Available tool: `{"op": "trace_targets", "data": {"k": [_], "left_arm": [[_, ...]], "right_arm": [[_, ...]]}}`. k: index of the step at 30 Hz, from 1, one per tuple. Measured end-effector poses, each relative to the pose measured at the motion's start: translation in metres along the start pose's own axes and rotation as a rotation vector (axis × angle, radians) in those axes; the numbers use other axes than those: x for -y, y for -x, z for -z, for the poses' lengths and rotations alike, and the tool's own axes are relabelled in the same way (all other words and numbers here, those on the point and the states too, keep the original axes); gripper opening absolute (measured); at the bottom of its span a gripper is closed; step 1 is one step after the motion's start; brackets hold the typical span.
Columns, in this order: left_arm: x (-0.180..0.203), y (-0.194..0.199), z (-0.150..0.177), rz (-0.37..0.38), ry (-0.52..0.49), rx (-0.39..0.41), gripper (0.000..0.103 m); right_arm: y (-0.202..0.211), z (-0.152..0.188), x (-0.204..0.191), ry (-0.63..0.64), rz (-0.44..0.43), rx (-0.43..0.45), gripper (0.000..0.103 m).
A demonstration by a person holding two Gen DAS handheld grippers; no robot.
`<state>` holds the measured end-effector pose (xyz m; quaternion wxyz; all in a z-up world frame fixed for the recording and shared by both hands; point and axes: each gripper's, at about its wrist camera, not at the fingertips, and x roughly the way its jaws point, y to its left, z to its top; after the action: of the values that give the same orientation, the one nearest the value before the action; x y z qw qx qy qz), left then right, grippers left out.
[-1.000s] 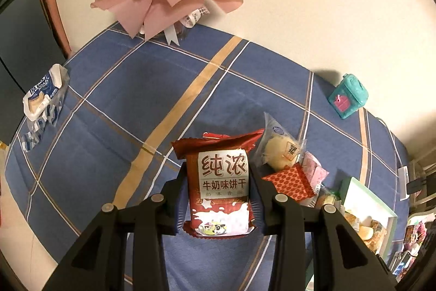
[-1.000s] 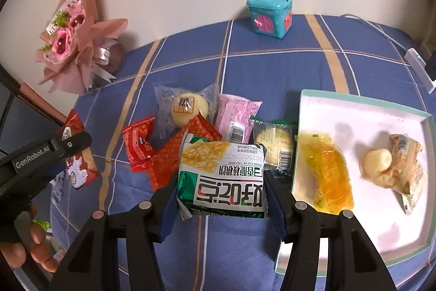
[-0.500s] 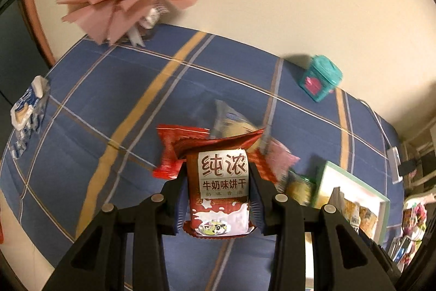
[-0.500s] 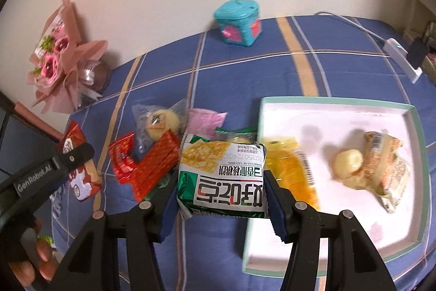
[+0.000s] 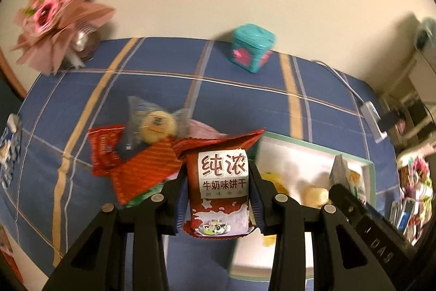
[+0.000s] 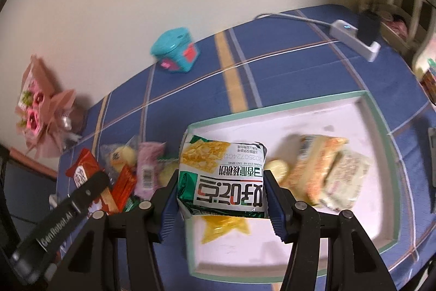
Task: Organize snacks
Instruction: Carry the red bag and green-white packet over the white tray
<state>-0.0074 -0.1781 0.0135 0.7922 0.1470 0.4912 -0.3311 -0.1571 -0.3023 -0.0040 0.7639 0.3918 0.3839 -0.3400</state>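
My left gripper (image 5: 219,199) is shut on a brown-red milk biscuit packet (image 5: 222,182), held above the left rim of the white tray (image 5: 305,154). My right gripper (image 6: 222,193) is shut on a green-and-white cracker packet (image 6: 222,179), held over the left part of the white tray (image 6: 327,116). Inside the tray lie an orange packet (image 6: 313,165), a pale packet (image 6: 346,176), a small round snack (image 6: 276,168) and a yellow packet (image 6: 223,225). Left of the tray a pile of snacks remains: red packets (image 5: 144,168), a clear-wrapped bun (image 5: 155,122) and a pink packet (image 6: 148,168).
A teal tin (image 5: 252,47) stands by the wall and a pink bouquet (image 5: 57,10) at the far left corner. A white power strip (image 6: 354,39) with a cable lies at the back right. The blue plaid cloth (image 5: 239,105) covers the table. Clutter crowds the right edge (image 5: 414,182).
Both grippers have swung to the right with their packets, from over the snack pile to over the tray. Each grip is unchanged.
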Motion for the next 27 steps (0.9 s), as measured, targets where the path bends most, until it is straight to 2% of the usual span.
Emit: {"op": "trace_targets", "data": {"k": [12, 16, 21, 27], "left_arm": [[0.079, -0.005, 0.019, 0.050, -0.190, -0.028, 0.041], [0.101, -0.009, 0.025, 0.042, -0.248, -0.035, 0.041], [0.123, -0.021, 0.031, 0.048, -0.300, -0.054, 0.041], [0.131, -0.043, 0.036, 0.030, -0.314, -0.078, 0.041]], "right_arm": [[0.037, -0.020, 0.090, -0.161, 0.028, 0.077, 0.059], [0.044, -0.021, 0.116, -0.203, 0.050, 0.085, 0.059], [0.043, -0.023, 0.129, -0.218, 0.074, 0.082, 0.059], [0.018, -0.020, 0.135, -0.229, 0.090, 0.028, 0.059]]}}
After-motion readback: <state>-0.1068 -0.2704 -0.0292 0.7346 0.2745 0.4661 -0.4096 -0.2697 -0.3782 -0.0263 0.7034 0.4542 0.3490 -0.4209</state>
